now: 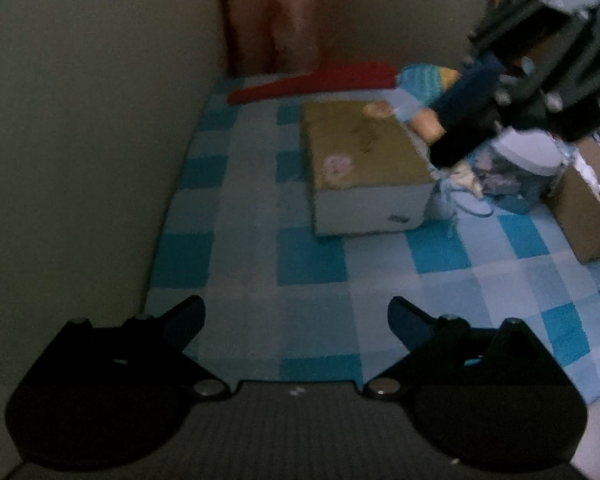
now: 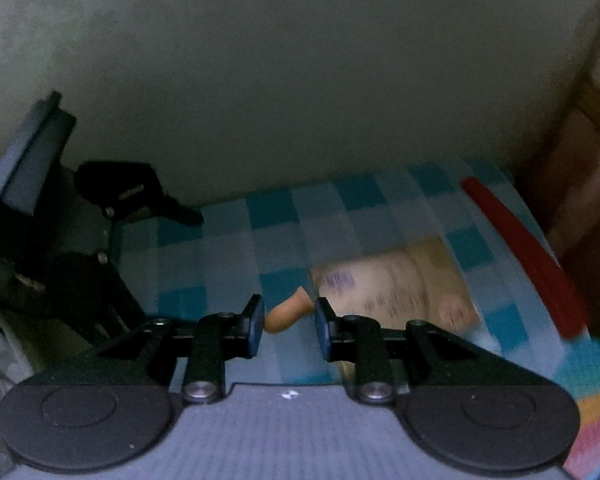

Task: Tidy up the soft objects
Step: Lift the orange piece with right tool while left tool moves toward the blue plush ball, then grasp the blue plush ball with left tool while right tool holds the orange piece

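Dim room, bed with blue checked sheet against a wall. Left gripper hangs over the sheet, fingers spread wide, nothing between them. Right gripper is up in the air above a closed cardboard box; its fingers are clamped on a soft doll with orange limbs and a blue body, one orange limb poking out beyond the pads. Red cloth lies at the far end of the bed. An open box sits at the right, a clear bag beside it
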`<state>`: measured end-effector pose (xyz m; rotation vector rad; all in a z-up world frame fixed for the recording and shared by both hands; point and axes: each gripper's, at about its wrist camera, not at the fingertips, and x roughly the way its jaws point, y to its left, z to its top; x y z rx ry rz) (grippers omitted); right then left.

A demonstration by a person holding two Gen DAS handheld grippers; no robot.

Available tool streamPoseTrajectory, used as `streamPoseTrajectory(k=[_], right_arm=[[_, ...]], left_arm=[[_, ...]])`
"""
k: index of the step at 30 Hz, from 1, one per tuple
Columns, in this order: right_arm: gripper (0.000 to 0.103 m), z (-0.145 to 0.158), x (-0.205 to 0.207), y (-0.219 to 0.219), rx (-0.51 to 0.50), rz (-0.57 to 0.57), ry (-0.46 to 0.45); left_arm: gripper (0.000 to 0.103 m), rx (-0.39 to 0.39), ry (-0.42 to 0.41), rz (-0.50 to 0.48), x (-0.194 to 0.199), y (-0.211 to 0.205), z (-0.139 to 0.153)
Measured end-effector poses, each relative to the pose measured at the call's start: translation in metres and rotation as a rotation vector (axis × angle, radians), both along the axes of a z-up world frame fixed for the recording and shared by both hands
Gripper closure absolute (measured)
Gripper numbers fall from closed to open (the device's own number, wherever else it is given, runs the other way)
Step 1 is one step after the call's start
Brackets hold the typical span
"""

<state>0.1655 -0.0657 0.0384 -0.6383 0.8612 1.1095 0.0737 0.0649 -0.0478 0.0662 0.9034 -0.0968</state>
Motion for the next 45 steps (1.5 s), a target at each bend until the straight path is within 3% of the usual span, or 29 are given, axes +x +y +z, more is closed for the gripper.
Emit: streamPoseTrajectory(k=[15, 24, 28, 32, 37, 40, 42, 45], right_arm=[[0.071, -0.009, -0.031, -0.113, 0.019, -0.205, -0.02], [0.071, -0.016, -0.041, -0.135, 0.056, -0.218, -0.015], [0.071, -0.018, -0.041, -0.137, 0.061, -0.217, -0.008], [0.071, -0.018, -0.043, -0.138, 0.061, -0.218, -0.009], [0.071, -0.018, -0.045, -0.143, 0.072, -0.224, -0.01], [0.071, -0.02, -0.042, -0.148, 0.082, -0.236, 0.002], [0.071, -0.022, -0.039, -0.15, 0.082, -0.242, 0.005], [0.071, -0.027, -0.035, -0.151, 0.074, -0.252, 0.014]], left_arm=[[0.005, 0.155, -0.193, -0.259, 0.025, -0.07, 0.059], [0.006, 0.192, -0.171, -0.41, 0.092, -0.117, 0.079], [0.012, 0.153, -0.115, -0.441, 0.139, -0.138, 0.085], [0.034, 0.103, 0.023, -0.476, 0.194, -0.158, 0.074], [0.046, 0.088, 0.154, -0.437, 0.246, -0.171, 0.045], [0.054, 0.109, 0.221, -0.429, 0.261, -0.177, 0.024], [0.054, 0.142, 0.247, -0.413, 0.266, -0.179, 0.013], [0.054, 0.111, 0.265, -0.413, 0.269, -0.176, 0.008]])
